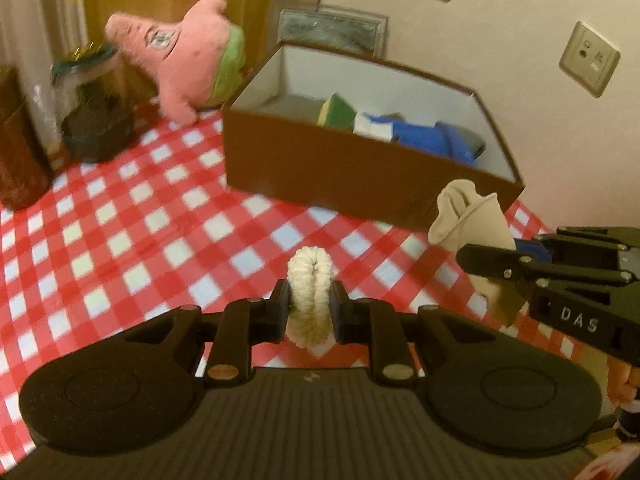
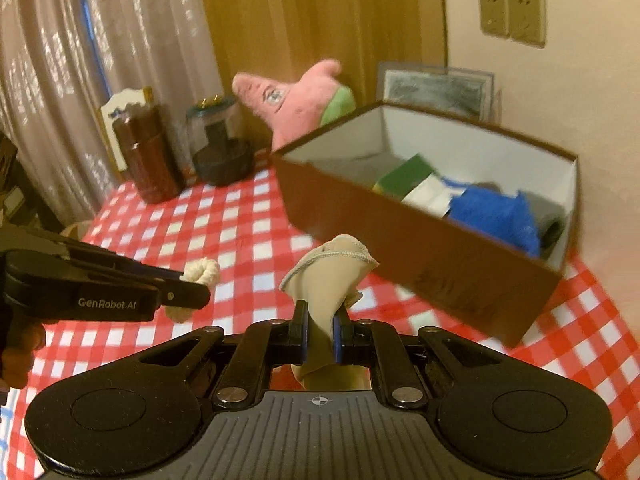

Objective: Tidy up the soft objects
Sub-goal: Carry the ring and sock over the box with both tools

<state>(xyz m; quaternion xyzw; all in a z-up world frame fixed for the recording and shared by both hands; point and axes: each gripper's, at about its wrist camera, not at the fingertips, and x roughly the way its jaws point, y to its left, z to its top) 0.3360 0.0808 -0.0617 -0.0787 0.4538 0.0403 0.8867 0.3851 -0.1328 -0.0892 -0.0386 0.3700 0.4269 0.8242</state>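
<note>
Sitting right of centre on the checkered bench [image 1: 120, 240], the brown box [image 2: 420, 256] is holding a green sponge [image 2: 404, 178], a white folded piece [image 2: 430, 196], a blue cloth [image 2: 496, 216] and something grey. The left gripper [image 1: 310, 306] is clenching its jaws on a cream rope bundle [image 1: 310, 276] at lower centre; its side is reading "GenRobot.AI". The right gripper [image 2: 320, 334], marked "DAS", is clamping a beige cloth [image 2: 332, 276] just before the box.

A home: gingham tablecloth [image 1: 120, 216]; curtains [image 2: 60, 60]; pink plush [image 1: 184, 56]; wall sockets [image 1: 588, 60].
</note>
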